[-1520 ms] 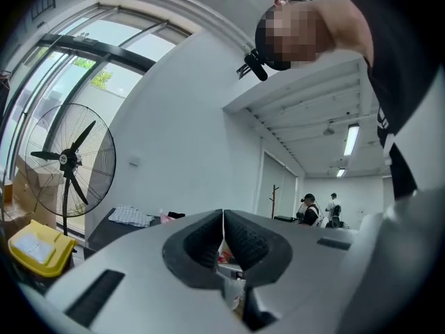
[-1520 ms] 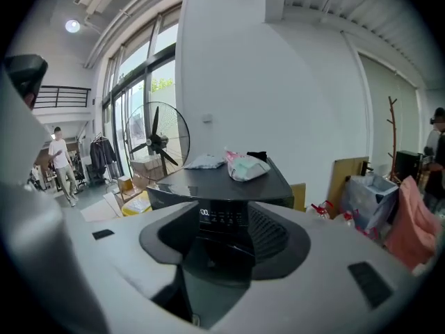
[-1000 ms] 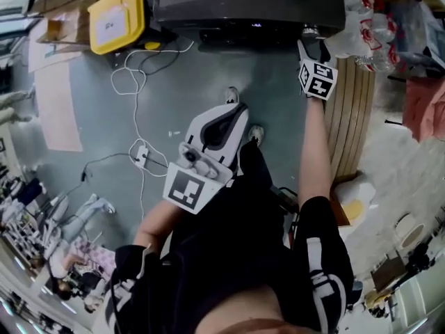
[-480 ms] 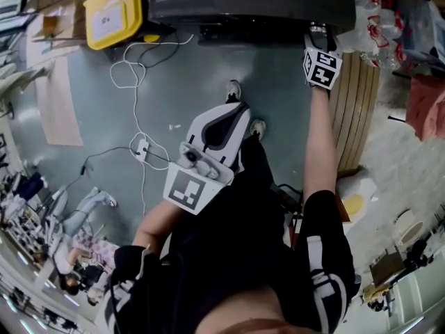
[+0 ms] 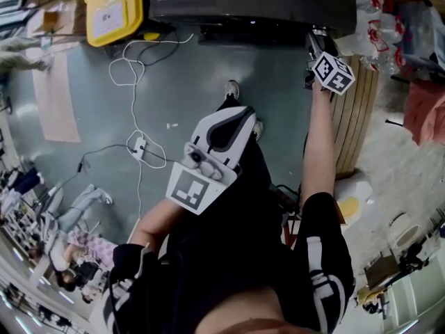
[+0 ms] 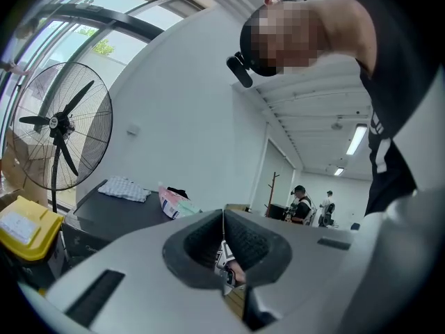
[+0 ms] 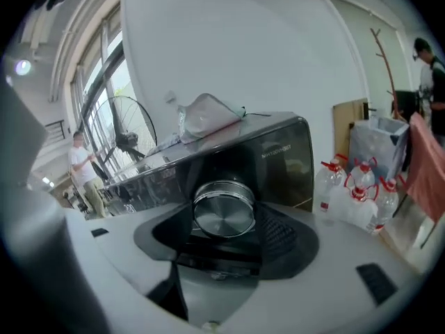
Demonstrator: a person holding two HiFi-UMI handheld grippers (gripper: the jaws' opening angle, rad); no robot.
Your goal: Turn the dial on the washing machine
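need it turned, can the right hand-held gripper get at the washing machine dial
Likely yes: the right hand-held gripper seems closed on the metal dial, with nothing blocking it.

Top-down view. Washer [image 5: 250, 2] along the upper edge, with the dial [image 5: 316, 30] at its right end. Right gripper [image 5: 318, 39], arm outstretched, is at the dial. Left gripper [image 5: 235, 111] sits near the body, pointing toward the washer. Yellow bin [image 5: 115, 9] lies upper left, and a white cable [image 5: 139, 68] trails across the floor.

One washer [image 5: 243, 2], one dial [image 7: 222, 211]; left tongs [image 5: 235, 115] and right tongs [image 5: 317, 37], two in all; one yellow box [image 5: 115, 9] far left; one fan [image 6: 59, 124]; one white cable [image 5: 135, 117].
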